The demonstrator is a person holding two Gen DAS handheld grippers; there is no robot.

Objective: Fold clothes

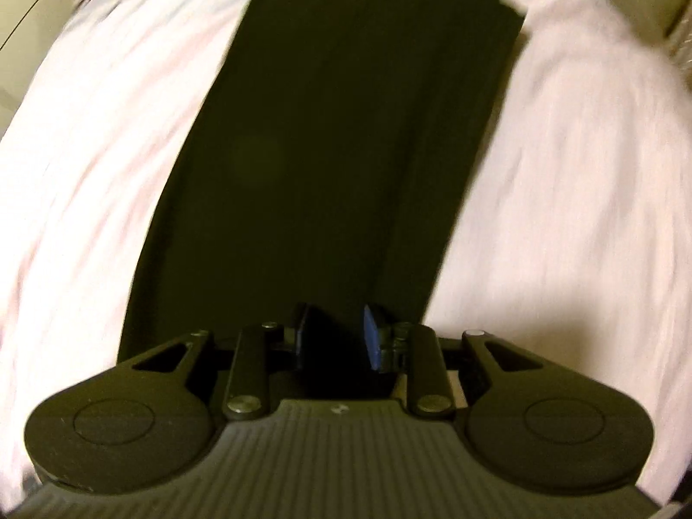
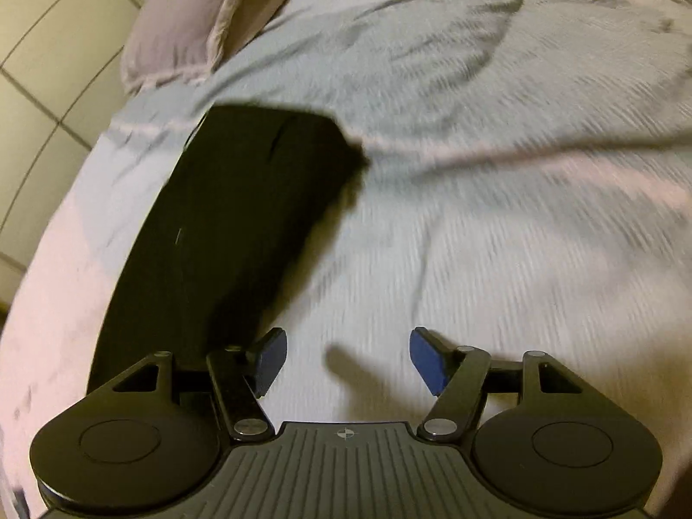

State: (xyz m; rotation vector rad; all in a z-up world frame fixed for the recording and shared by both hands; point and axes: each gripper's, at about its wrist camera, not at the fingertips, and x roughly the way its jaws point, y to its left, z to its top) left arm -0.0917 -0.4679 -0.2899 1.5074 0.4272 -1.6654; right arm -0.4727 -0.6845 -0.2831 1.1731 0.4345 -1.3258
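A long black garment point(image 1: 328, 138) lies in a narrow strip on the pale bed sheet point(image 1: 562, 181). My left gripper point(image 1: 335, 339) is over its near end with the jaws partly apart and dark cloth between them; the view is blurred, so a grip is unclear. In the right wrist view the same black garment point(image 2: 242, 225) lies to the left. My right gripper point(image 2: 348, 359) is open and empty over bare sheet point(image 2: 497, 216), just right of the garment's near end.
A pale pillow point(image 2: 194, 21) lies at the far left of the bed. A tiled floor point(image 2: 47, 65) shows beyond the bed's left edge. The sheet is wrinkled on the right.
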